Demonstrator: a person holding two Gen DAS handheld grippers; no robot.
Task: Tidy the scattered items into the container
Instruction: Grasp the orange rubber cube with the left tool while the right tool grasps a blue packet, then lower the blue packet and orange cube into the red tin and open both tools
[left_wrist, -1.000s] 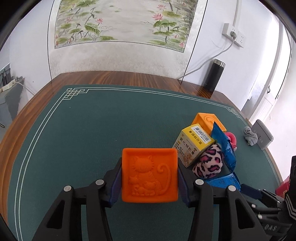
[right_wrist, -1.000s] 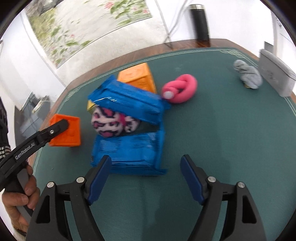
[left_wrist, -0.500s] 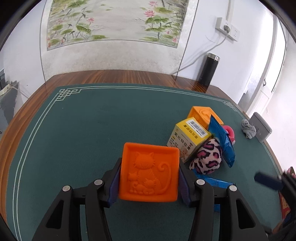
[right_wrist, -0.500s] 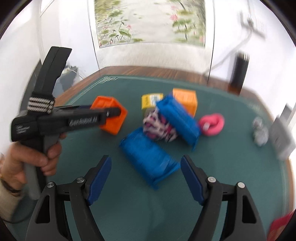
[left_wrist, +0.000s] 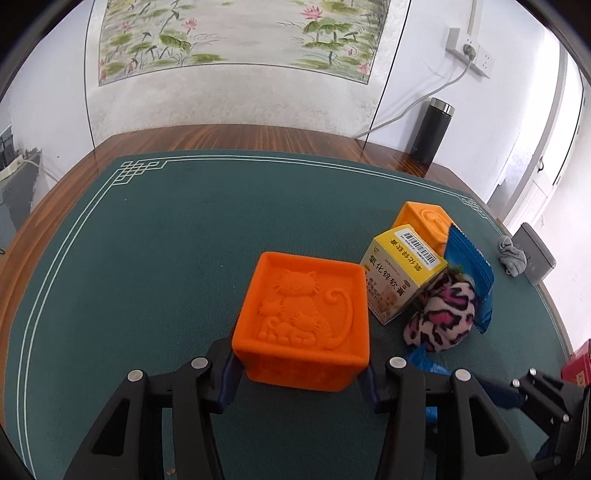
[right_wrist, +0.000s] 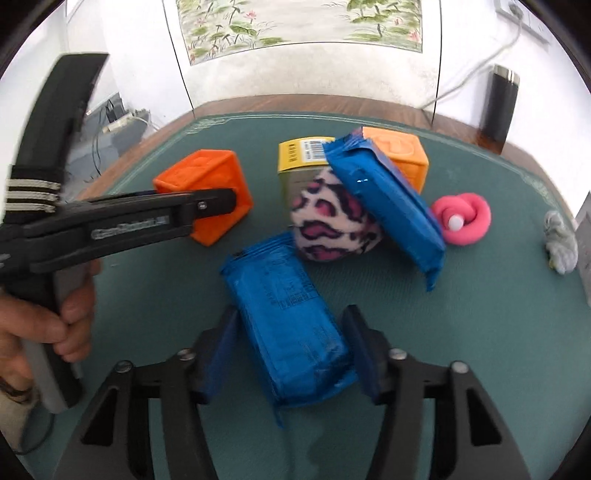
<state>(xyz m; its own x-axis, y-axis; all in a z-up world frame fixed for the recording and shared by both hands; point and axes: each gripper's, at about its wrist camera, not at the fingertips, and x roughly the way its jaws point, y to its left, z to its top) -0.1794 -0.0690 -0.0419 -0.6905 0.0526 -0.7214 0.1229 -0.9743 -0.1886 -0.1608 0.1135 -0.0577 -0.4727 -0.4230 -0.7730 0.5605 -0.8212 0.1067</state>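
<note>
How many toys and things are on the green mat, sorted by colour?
Orange: 2, the cat block in the left gripper and another block.
Blue: 2, a packet between the right gripper's fingers, and a packet leaning on the spotted ball.
Yellow: 1, box.
Pink: 2, spotted ball, coiled toy.
Grey: 1, cloth.
Total: 8

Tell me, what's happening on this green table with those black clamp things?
A person is tidying toys and packets with two hand-held grippers. The left gripper is clamped on an orange cat block. The right gripper is open, its fingers either side of a blue packet lying on the green mat. No container shows in either view.
</note>
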